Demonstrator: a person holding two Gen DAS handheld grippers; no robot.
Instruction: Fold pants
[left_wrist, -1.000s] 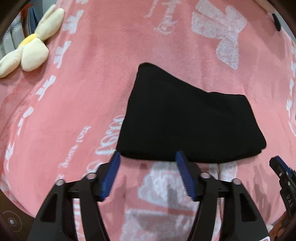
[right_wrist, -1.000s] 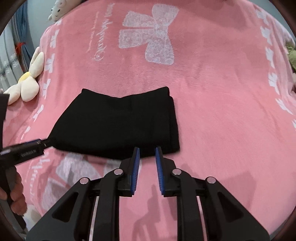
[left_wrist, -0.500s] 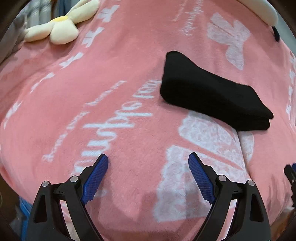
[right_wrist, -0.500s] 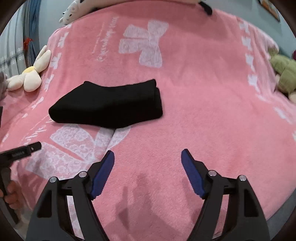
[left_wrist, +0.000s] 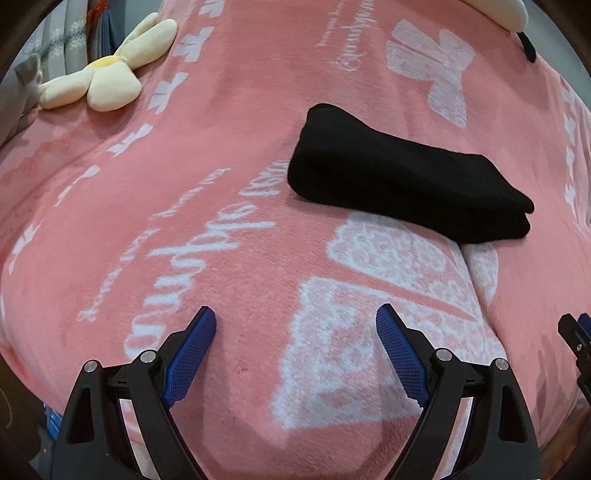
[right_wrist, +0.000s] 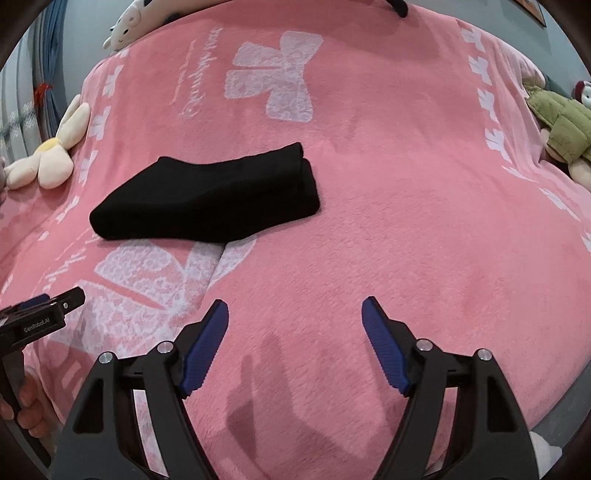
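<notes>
The black pants (left_wrist: 399, 177) lie folded into a thick flat bundle on the pink blanket (left_wrist: 184, 166); they also show in the right wrist view (right_wrist: 210, 201). My left gripper (left_wrist: 295, 325) is open and empty, low over the blanket, well back from the bundle, which lies ahead and to its right. My right gripper (right_wrist: 295, 314) is open and empty, back from the bundle, which lies ahead and to its left. The left gripper's tip (right_wrist: 55, 306) shows at the left edge of the right wrist view.
A cream flower plush (left_wrist: 107, 74) lies at the far left of the bed. A green-clothed doll (right_wrist: 561, 125) lies at the right side. A white plush (right_wrist: 129, 26) sits at the far end. The blanket drops off at the near edge.
Both grippers have pulled back from the folded pants and lowered toward the near edge. The right gripper's jaws, narrow a second ago, have opened wide. The pants have stayed in place.
</notes>
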